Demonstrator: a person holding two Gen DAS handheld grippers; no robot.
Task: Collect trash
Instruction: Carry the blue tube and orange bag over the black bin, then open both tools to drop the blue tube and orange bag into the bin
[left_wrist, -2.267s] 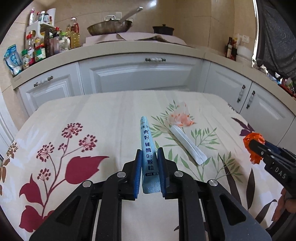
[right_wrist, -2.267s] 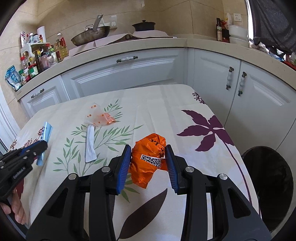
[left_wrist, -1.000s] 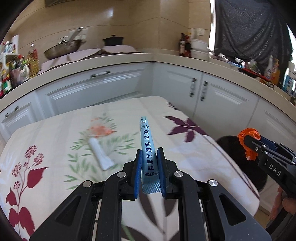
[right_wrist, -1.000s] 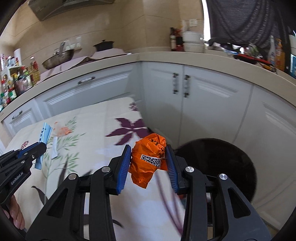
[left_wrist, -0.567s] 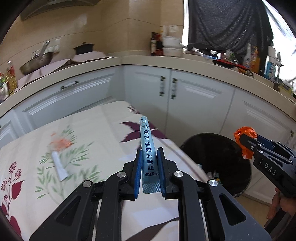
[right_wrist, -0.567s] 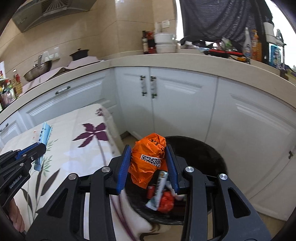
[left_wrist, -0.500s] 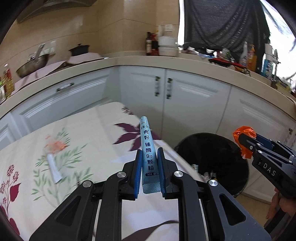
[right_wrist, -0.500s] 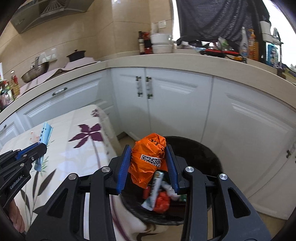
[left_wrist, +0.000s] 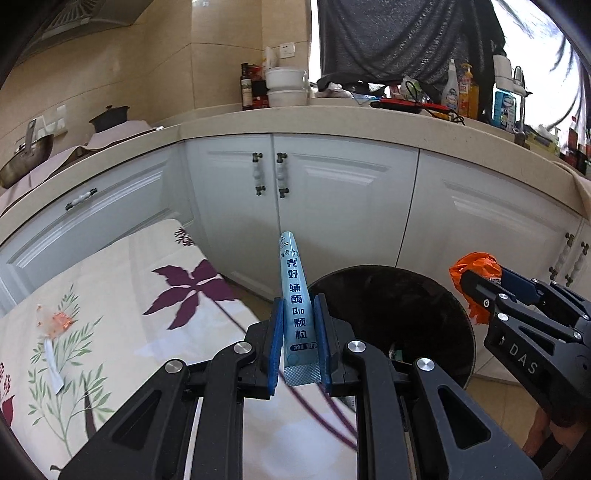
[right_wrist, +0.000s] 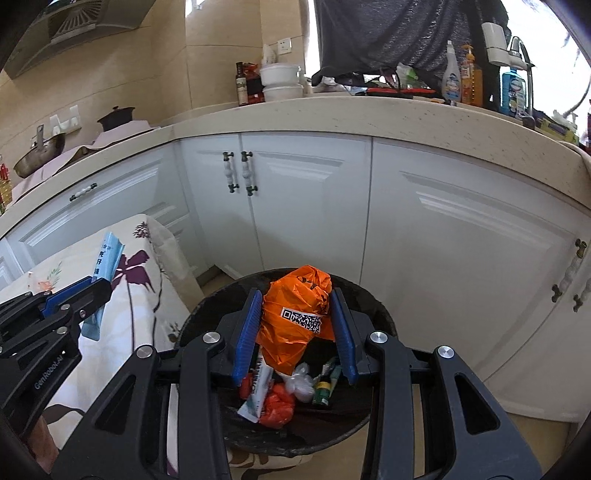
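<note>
My left gripper (left_wrist: 298, 325) is shut on a long light-blue sachet (left_wrist: 295, 295) that sticks up between its blue pads, over the table's right edge beside a black trash bin (left_wrist: 424, 295). My right gripper (right_wrist: 297, 317) is shut on a crumpled orange wrapper (right_wrist: 295, 314) bearing a QR label, held directly above the open black bin (right_wrist: 373, 314), which holds several bits of trash. In the right wrist view the left gripper (right_wrist: 99, 284) with the blue sachet (right_wrist: 107, 258) shows at the left. On the table lie a white sachet (left_wrist: 53, 369) and a clear orange-printed wrapper (left_wrist: 55, 319).
The floral tablecloth (left_wrist: 147, 332) covers the table at the left. White cabinet doors (right_wrist: 306, 206) under a beige counter (right_wrist: 369, 118) curve behind the bin. Bottles, bowls and a wok stand on the counter. A person's hand (left_wrist: 543, 439) shows at the lower right.
Both grippers have swung right, away from the table middle toward the bin. The orange wrapper now hangs over the bin's opening. Both grips are unchanged.
</note>
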